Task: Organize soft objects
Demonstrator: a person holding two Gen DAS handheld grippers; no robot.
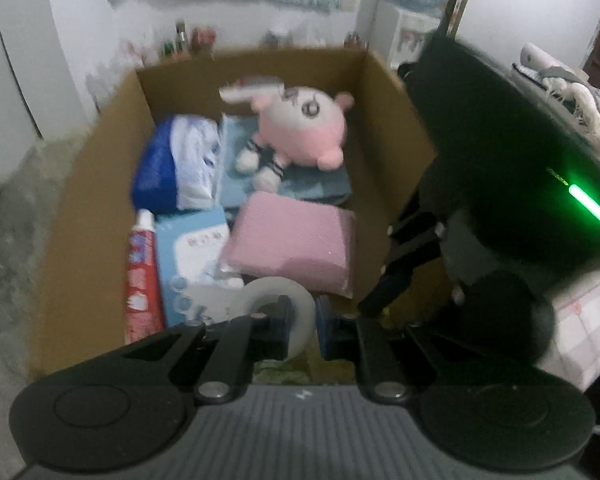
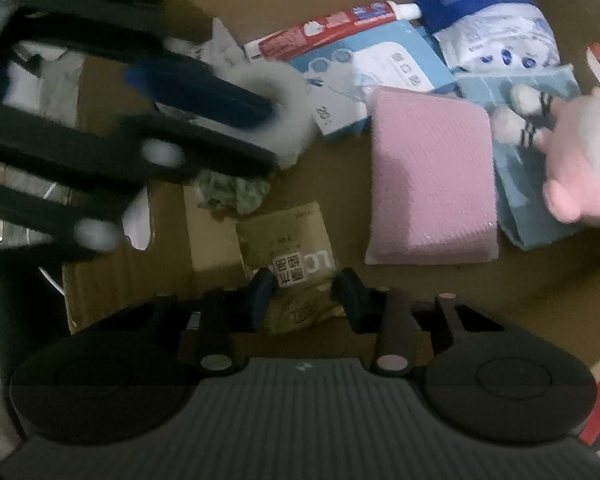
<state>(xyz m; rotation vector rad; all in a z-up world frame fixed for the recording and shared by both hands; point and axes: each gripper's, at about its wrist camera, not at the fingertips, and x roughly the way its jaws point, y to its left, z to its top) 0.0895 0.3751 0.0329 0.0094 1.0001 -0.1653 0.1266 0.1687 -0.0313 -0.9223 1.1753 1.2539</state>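
Both grippers work inside the box [image 1: 384, 128]. Landmark: pink pad [image 1: 290, 242], lying flat mid-box.

Left gripper [image 1: 302, 330]: jaws closed on the tape roll [image 1: 278, 300], one finger through its hole, at the near end of the box just short of the pad. View is blurred, so whether the roll rests on the floor or hangs is unclear.

Right gripper [image 2: 306, 296]: jaws apart, straddling a tan packet [image 2: 290, 240] on the box floor beside the pad; fingers near its edges, contact not clear.

Already packed beyond the pad: plush [image 1: 306, 132] on a blue cloth [image 1: 236, 152], wipes pack [image 1: 176, 166], mask box [image 1: 194, 248] and toothpaste [image 1: 140, 276] to the pad's side.

Judgement: placement step, late in the task. Next move probably needs the left to let the roll go in the free spot next to the pad, and the right to either close on the packet or back off. Arms sit close together, so clash risk.
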